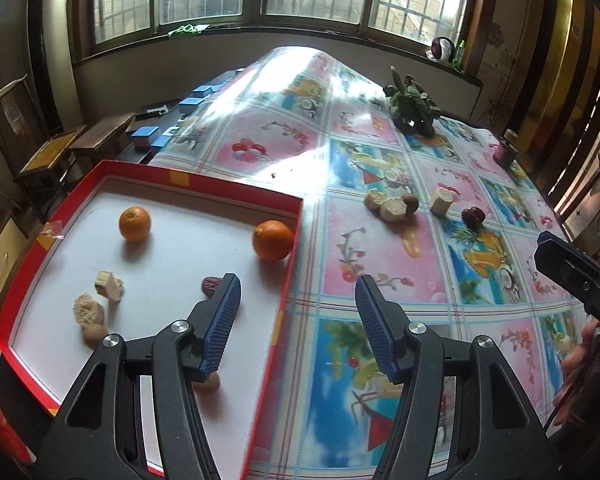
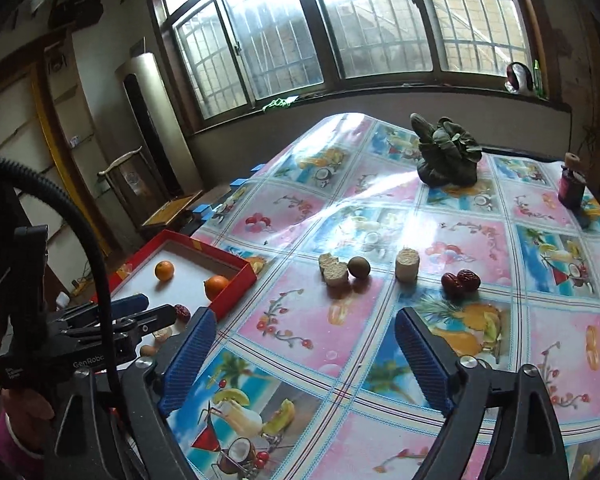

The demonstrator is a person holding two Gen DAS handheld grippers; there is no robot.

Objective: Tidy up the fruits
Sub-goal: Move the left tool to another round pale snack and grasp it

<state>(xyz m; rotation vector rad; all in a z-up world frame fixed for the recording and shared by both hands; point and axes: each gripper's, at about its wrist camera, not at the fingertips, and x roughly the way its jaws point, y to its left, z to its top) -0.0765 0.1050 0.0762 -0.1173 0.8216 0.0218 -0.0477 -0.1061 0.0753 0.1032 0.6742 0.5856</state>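
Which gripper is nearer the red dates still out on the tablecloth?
Right. The right gripper hangs open over the tablecloth, facing the red dates just ahead. The left gripper straddles the red tray's edge, farther away.

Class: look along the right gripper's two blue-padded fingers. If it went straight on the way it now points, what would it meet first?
Probably the bare glossy fruit-print tablecloth. The open, empty right gripper points down at the cloth, short of the round brown longan and pale cut cylinder. Depth is uncertain.

Two oranges [image 1: 135, 223]; three dates [image 2: 460, 281]; one tray [image 1: 236, 185].
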